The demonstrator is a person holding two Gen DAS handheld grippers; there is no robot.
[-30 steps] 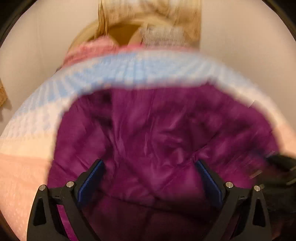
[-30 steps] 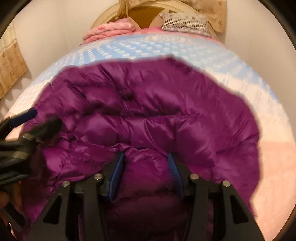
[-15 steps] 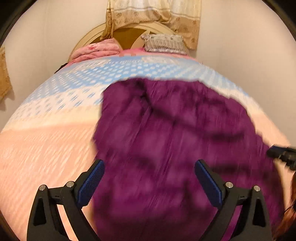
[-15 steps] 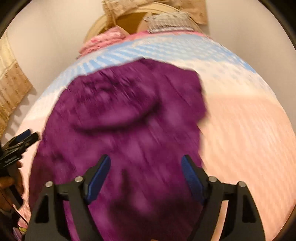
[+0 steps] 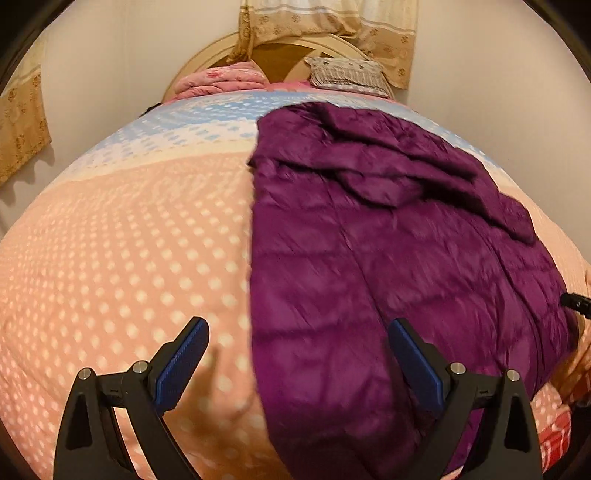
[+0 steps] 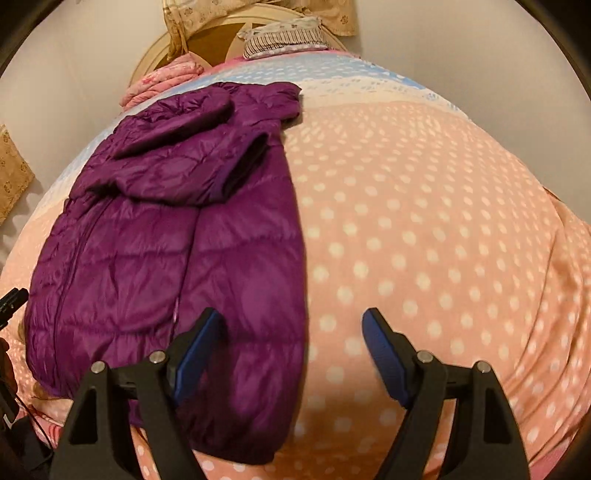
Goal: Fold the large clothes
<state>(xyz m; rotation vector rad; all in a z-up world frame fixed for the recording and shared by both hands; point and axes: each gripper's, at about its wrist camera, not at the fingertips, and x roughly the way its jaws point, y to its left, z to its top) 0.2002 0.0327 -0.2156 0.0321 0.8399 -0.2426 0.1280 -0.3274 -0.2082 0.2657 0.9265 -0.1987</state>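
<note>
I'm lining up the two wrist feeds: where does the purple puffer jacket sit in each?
Left wrist: purple puffer jacket fills the centre and right, running under the right-hand blue pad.
Right wrist: it lies left of centre, behind the left-hand pad.
Shared landmark: the striped pillow at the headboard.

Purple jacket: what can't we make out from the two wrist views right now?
- Purple jacket near hem: left wrist view, cut off by the bottom edge and the left gripper frame.
- Its near left corner: right wrist view, behind the right gripper finger.
- Quilting detail: left wrist view, motion blur.
- Underside against the bedspread: hidden by the jacket itself.
</note>
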